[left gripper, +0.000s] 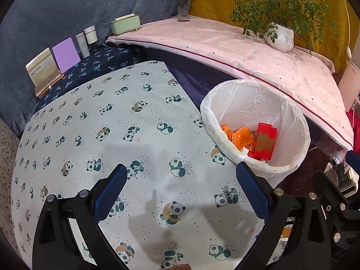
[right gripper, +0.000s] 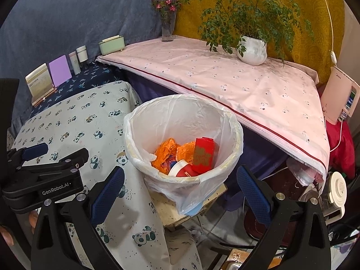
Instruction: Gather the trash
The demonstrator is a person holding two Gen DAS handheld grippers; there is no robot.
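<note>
Between the wide-open, empty right gripper [right gripper: 180, 187] fingers sits the lined trash bin [right gripper: 234, 139], red packet [right gripper: 203, 155] and orange wrappers [right gripper: 166, 153] inside. Left gripper [left gripper: 180, 191], equally spread and empty, hangs over bare panda tablecloth [left gripper: 90, 121]; bin just beyond its right finger, off the table edge.

A white-lined bin [right gripper: 183, 139] stands upright at centre frame in the right view, right of centre in the left view. Inside lie crumpled orange wrappers [right gripper: 165, 155], a red envelope [right gripper: 203, 155] leaning upright, and a red-and-white cup [right gripper: 183, 168].
</note>
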